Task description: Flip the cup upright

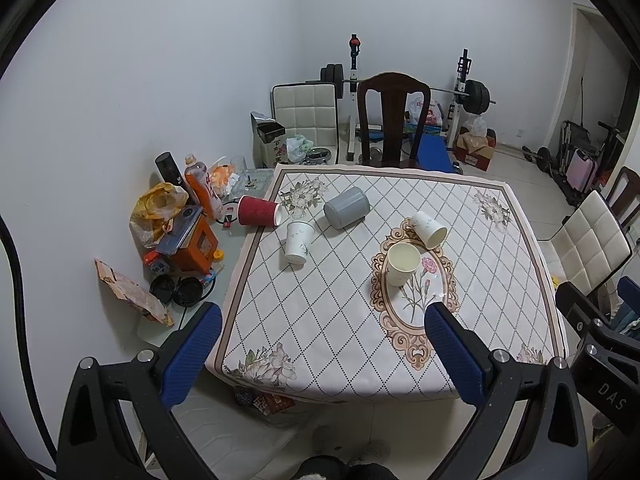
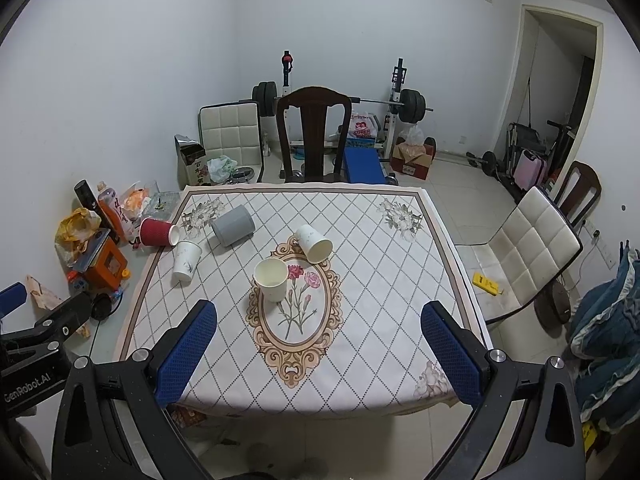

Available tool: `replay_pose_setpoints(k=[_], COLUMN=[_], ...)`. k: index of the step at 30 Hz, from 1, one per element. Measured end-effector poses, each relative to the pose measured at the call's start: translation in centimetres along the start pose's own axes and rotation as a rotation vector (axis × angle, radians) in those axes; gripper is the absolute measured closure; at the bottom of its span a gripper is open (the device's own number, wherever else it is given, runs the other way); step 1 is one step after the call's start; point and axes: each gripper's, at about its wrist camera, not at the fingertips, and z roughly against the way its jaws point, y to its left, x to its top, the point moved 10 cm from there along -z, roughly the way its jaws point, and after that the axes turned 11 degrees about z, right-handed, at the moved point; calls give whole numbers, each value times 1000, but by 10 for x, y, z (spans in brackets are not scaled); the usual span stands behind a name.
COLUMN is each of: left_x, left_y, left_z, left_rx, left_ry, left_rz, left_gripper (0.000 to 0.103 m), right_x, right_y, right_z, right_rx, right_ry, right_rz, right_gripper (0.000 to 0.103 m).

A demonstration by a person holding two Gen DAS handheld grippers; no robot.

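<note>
Several cups sit on the patterned tablecloth. A white paper cup stands upright near the centre oval. Another white cup lies on its side behind it. A third white cup stands mouth down at the left. A grey cup and a red ribbed cup lie on their sides. My left gripper and right gripper are both open and empty, held above the table's near edge.
Clutter of bags, bottles and an orange box fills the side table at left. A dark wooden chair stands behind the table, a white padded chair at right. A barbell rack stands against the back wall.
</note>
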Motion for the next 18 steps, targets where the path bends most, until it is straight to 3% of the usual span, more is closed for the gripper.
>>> replay_pose_setpoints(k=[18], left_x=[3], left_y=[-4], left_z=[6], left_rx=[-6], left_ry=[-10], left_rz=[-6], left_gripper=[0], right_x=[-2], right_y=[-1], right_z=[4], right_rx=[-3], right_ry=[-4], right_rz=[0], right_gripper=[0])
